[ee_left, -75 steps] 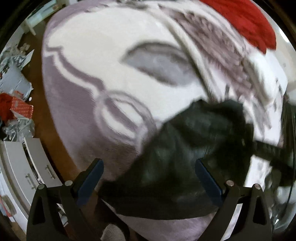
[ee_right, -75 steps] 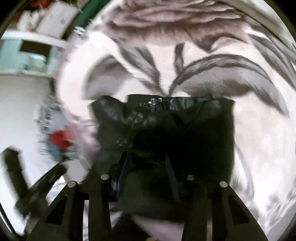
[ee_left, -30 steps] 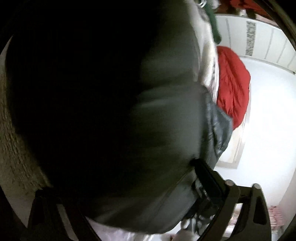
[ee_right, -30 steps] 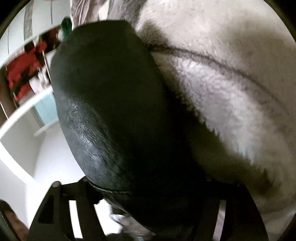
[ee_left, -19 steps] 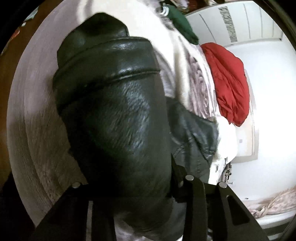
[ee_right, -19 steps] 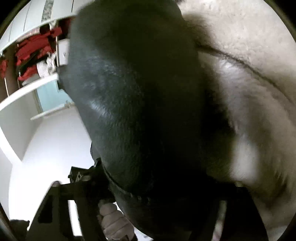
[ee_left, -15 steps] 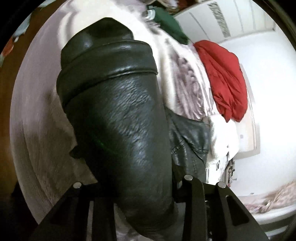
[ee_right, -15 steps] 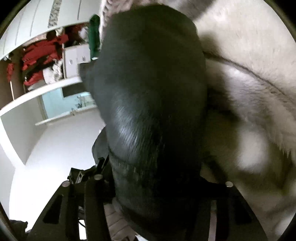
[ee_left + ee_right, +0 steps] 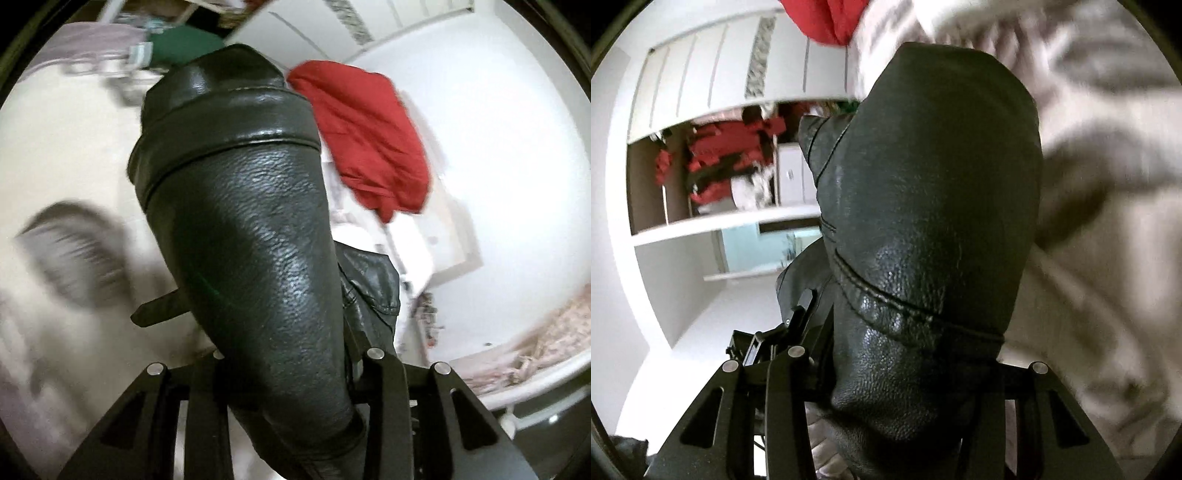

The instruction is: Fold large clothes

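Jacket (image 9: pixel 251 236) clamped in both jaws above blanket (image 9: pixel 74 155)

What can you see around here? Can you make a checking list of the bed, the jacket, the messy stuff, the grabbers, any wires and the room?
Surface: a fuzzy cream blanket with grey patterns; blurred.
Job's things: a black leather jacket, lifted up in front of both cameras and hanging between the two grabbers.
Clutter: a red garment and a green garment lying at the far edge of the blanket.
Grippers: left gripper closed on the jacket; right gripper closed on the jacket too.
Cables: nothing seen.
Surroundings: white wall, white shelves with red things stacked on them.
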The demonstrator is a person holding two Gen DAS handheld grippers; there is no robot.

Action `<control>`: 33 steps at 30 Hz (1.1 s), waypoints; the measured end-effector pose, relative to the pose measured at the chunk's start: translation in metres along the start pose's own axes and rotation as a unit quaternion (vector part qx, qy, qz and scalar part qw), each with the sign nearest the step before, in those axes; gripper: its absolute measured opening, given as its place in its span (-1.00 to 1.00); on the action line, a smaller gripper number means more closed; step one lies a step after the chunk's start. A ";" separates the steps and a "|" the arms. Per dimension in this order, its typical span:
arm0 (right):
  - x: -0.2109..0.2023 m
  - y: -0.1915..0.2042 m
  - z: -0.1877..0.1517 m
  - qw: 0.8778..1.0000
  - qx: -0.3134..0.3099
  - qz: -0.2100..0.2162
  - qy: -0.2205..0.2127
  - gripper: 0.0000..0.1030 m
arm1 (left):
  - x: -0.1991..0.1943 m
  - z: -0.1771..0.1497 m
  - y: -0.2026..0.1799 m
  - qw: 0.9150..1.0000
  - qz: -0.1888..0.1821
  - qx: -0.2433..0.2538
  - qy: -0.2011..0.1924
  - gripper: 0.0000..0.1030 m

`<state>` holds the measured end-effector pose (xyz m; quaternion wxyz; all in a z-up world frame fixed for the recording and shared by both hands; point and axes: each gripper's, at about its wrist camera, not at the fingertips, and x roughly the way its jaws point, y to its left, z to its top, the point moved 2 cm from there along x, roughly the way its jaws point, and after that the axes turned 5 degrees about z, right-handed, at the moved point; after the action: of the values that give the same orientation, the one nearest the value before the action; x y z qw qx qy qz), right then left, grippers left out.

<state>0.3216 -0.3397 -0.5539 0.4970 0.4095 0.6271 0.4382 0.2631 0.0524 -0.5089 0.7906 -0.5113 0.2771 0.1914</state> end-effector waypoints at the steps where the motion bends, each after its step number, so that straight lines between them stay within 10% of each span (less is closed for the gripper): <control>1: -0.015 0.009 0.014 1.000 -0.005 0.000 -0.012 -0.12 | 0.020 0.009 -0.016 1.000 -0.019 0.006 0.000 -0.43; 12: -0.139 0.091 0.286 0.989 -0.080 -0.052 -0.115 -0.12 | 0.239 0.078 -0.123 0.989 -0.146 0.026 0.027 -0.42; 20: -0.136 -0.006 0.466 0.991 -0.037 -0.103 -0.079 -0.10 | 0.387 0.054 -0.086 0.984 -0.116 0.089 0.105 -0.31; 25: -0.129 -0.062 0.467 0.991 -0.011 -0.096 -0.095 0.16 | 0.378 0.059 -0.092 0.972 -0.108 0.144 0.153 -0.25; 29: -0.140 -0.065 0.448 0.980 0.003 -0.158 -0.117 0.48 | 0.362 0.060 -0.107 0.961 -0.056 0.207 0.175 0.18; 33: -0.153 -0.024 0.429 0.922 -0.039 -0.339 -0.183 0.66 | 0.335 0.054 -0.132 0.940 0.020 0.312 0.138 0.85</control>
<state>0.7668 -0.4307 -0.5889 0.7377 0.2258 0.6089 0.1844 0.6126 0.0549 -0.6112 0.8608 -0.2544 0.4392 0.0388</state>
